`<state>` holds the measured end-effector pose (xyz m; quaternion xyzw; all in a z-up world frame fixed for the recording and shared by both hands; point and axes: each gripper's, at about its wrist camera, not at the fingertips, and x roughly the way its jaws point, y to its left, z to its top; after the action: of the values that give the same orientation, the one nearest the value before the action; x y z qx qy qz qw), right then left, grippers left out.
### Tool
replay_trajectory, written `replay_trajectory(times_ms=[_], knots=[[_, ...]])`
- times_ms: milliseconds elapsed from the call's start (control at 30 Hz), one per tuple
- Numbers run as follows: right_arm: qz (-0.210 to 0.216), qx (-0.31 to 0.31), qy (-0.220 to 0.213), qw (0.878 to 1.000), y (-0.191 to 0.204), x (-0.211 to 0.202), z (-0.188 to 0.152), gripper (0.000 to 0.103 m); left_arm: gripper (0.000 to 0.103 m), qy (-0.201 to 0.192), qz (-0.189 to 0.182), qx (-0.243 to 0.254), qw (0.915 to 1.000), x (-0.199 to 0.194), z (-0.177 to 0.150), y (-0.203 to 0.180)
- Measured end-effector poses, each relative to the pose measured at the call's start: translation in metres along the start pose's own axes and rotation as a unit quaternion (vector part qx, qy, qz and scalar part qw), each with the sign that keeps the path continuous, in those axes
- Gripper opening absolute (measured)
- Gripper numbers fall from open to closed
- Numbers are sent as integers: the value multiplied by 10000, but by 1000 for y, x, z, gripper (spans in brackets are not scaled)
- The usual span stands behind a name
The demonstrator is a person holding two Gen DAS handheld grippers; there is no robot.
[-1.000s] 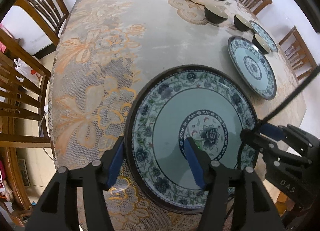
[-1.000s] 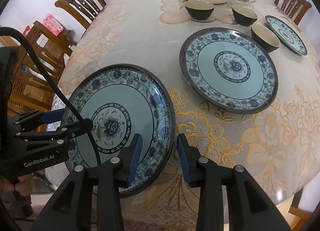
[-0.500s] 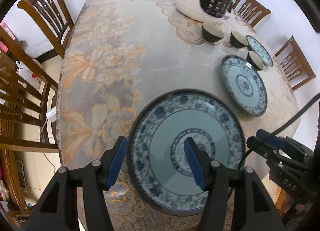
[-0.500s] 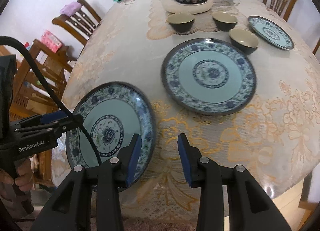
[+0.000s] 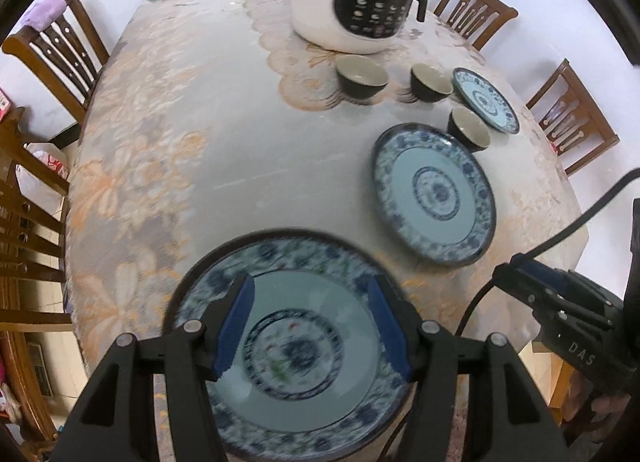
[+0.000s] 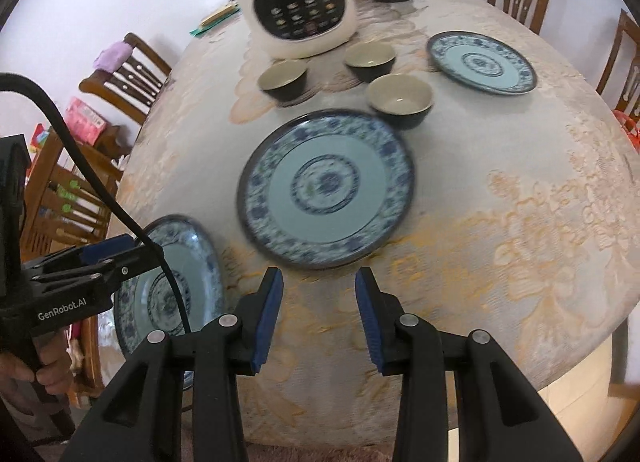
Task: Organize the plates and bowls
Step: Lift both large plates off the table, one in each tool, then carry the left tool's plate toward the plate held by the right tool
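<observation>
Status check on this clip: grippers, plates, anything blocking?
Left gripper open, over near plate, no contact seen. Right gripper open, empty, short of middle plate. Three bowls and small plate untouched. Nothing blocking.

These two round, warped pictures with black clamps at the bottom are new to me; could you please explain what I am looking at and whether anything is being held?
There is no robot here. A person carries a hand-held clamp tool in each hand, and a wide-angle camera on each tool looks along its two blue-padded jaws, which warps the picture.

One picture is from the left gripper, the other from the right gripper; each also catches the other tool at its edge.

The cloth-covered table holds three blue-patterned plates: a near plate at the table's edge, a middle plate and a far plate. Three dark bowls stand before a white cooker. Wooden chairs surround the table.

Nothing is held. Both sets of jaws stand open; the left ones hover over the near plate, the right ones over bare cloth.
</observation>
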<state>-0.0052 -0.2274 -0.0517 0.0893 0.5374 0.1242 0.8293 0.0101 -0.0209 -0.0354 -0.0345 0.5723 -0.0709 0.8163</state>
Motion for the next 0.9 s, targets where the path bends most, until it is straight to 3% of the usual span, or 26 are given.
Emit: replay_trajectory(times_ms=[500, 900], knots=[[190, 72, 104, 9997, -52, 12, 33, 39, 62, 25, 190, -17, 9998, 29, 37, -48], [435, -402, 390, 9975, -53, 41, 52, 39, 62, 158, 332, -289, 9989, 65, 56, -55]])
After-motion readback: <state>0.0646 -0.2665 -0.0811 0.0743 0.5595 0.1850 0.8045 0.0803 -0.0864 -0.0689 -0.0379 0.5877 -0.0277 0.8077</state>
